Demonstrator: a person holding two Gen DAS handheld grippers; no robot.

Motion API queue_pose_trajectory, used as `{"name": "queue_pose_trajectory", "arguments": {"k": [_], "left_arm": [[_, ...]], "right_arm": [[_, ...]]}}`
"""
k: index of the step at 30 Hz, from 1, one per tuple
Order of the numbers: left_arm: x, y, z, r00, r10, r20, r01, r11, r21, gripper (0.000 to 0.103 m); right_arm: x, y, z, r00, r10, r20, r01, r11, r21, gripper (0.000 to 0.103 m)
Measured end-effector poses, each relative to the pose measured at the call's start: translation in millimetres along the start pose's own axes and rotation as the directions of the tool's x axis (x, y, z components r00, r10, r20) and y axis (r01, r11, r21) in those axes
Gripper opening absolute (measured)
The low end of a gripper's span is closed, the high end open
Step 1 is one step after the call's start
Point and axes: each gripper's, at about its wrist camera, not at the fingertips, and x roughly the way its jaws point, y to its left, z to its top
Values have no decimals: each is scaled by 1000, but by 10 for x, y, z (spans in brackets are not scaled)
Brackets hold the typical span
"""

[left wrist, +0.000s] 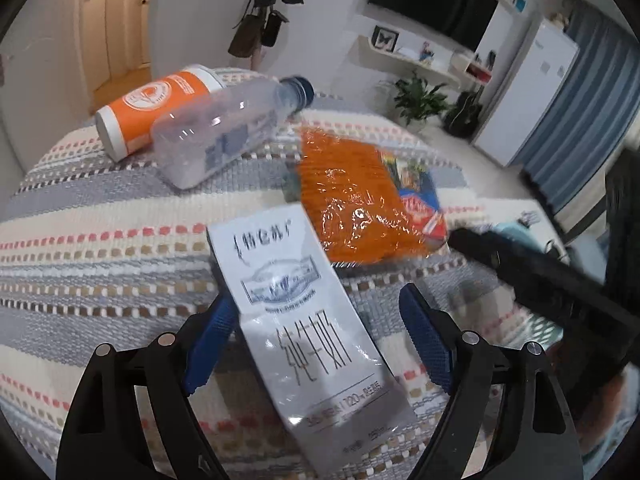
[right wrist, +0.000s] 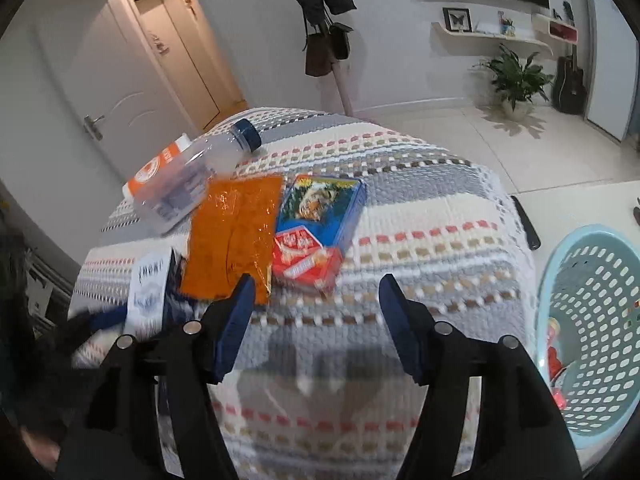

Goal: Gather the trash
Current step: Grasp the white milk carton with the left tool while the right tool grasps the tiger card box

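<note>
A white milk carton (left wrist: 304, 320) lies flat on the striped tablecloth (left wrist: 100, 240), between the open fingers of my left gripper (left wrist: 320, 320); it also shows in the right wrist view (right wrist: 146, 292). Beyond it lie an orange plastic wrapper (left wrist: 352, 196), a clear plastic bottle (left wrist: 224, 132) with a dark cap, and an orange-and-white can (left wrist: 152, 104). My right gripper (right wrist: 316, 312) is open and empty, just short of the orange wrapper (right wrist: 236, 232) and a red-and-blue snack box (right wrist: 320, 224).
A light blue perforated basket (right wrist: 592, 320) stands at the right with a red item inside. A dark remote-like object (right wrist: 526, 222) lies on the white surface beside the cloth. My right gripper's arm (left wrist: 540, 272) crosses the left wrist view at the right.
</note>
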Motion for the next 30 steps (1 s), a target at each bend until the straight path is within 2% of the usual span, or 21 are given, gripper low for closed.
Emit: {"name": "queue_pose_trajectory", "arguments": {"k": [4, 5, 6, 9, 14, 19, 21, 26, 30], "left_arm": [[22, -120, -70, 998, 61, 5, -61, 997, 55, 79], [22, -124, -87, 997, 72, 4, -72, 995, 68, 76], [17, -113, -104, 996, 89, 5, -89, 993, 81, 69], [-34, -11, -161, 997, 83, 1, -82, 993, 84, 64], [-185, 317, -185, 995, 101, 10, -101, 994, 48, 57], [-259, 528, -172, 995, 101, 12, -102, 995, 23, 57], [-273, 576, -186, 995, 103, 12, -103, 995, 18, 61], [-265, 568, -228, 993, 119, 17, -119, 993, 4, 71], [-184, 507, -205, 987, 158, 11, -158, 987, 10, 71]], "right_arm": [[208, 62, 144, 996, -86, -12, 87, 996, 9, 60], [263, 88, 169, 994, -110, -14, 110, 994, 1, 60], [291, 89, 183, 993, -115, -14, 115, 993, 0, 60], [376, 110, 236, 991, -134, -8, 134, 991, 6, 59], [522, 169, 333, 992, -118, -40, 119, 993, 22, 60], [598, 349, 353, 990, -130, -46, 130, 991, -11, 65], [629, 395, 362, 990, -133, -50, 132, 991, -24, 68], [718, 370, 417, 986, -149, -79, 150, 989, 6, 74], [834, 365, 456, 977, -176, -116, 178, 984, 2, 74]]}}
